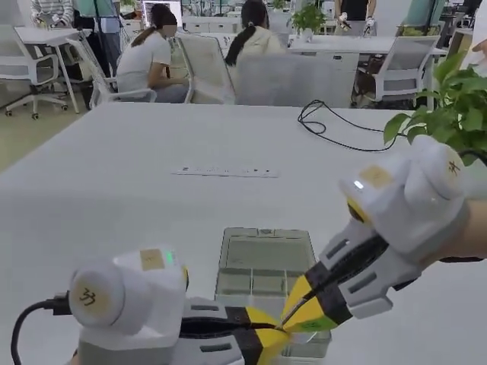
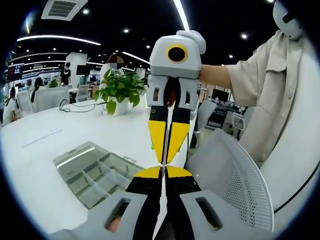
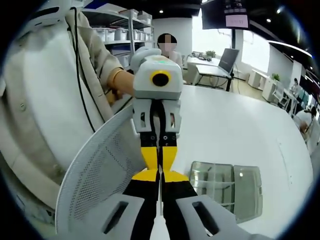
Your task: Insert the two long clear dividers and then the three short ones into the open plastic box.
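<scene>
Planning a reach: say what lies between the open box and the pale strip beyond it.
Bare white table, head view: nothing lies between the box and the strip.

I have my left gripper point(image 1: 274, 335) and right gripper point(image 1: 291, 318) pointed straight at each other, yellow tips touching. Both pairs of jaws are pressed together. The right gripper slants down onto the left's tip.

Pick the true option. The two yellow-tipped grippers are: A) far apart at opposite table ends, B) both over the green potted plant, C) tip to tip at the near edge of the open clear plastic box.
C: the head view shows the left gripper and the right gripper meeting tip to tip at the open clear plastic box's near edge.
</scene>
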